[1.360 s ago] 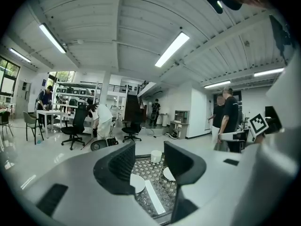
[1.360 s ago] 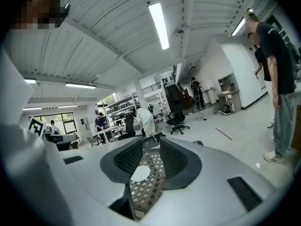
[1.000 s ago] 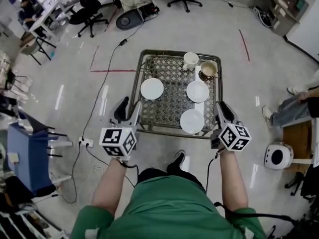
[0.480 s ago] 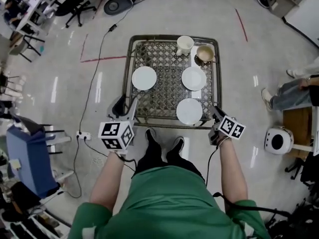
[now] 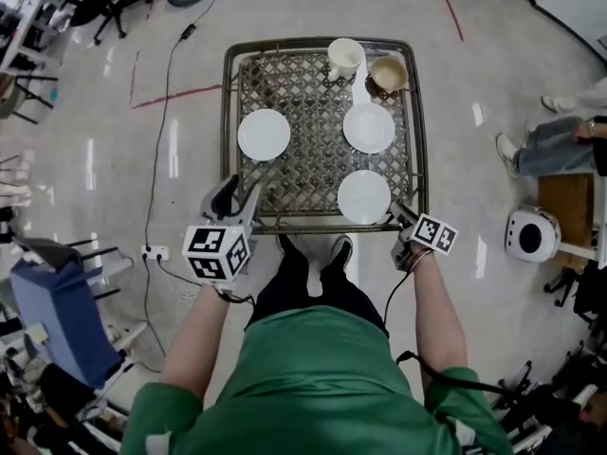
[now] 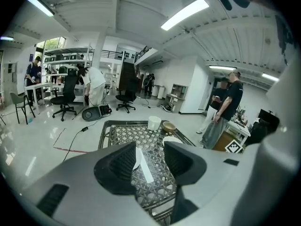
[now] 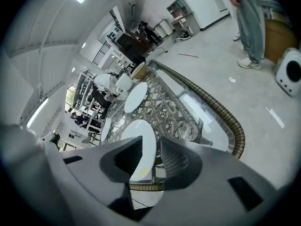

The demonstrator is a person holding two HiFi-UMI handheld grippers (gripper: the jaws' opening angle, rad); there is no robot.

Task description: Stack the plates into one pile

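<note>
Left tool [image 5: 245,193] spread, empty — right tool [image 5: 401,215] just opened wider, nothing between, plate [image 5: 364,197] just ahead.

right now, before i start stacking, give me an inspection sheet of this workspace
surface: woven lattice table, bare between the dishes
job's things: three white plates, apart, none stacked: left plate, far right plate, near right plate
clutter: white cup and brown bowl at the far edge
grippers: left gripper open, empty, at the near edge; right gripper jaws apart, just opened a little further, near right plate seen through the gap, not gripped
cables: black cable on the floor left of the table, running to a power strip
surroundings: office chair, seated person's leg, white round device
</note>
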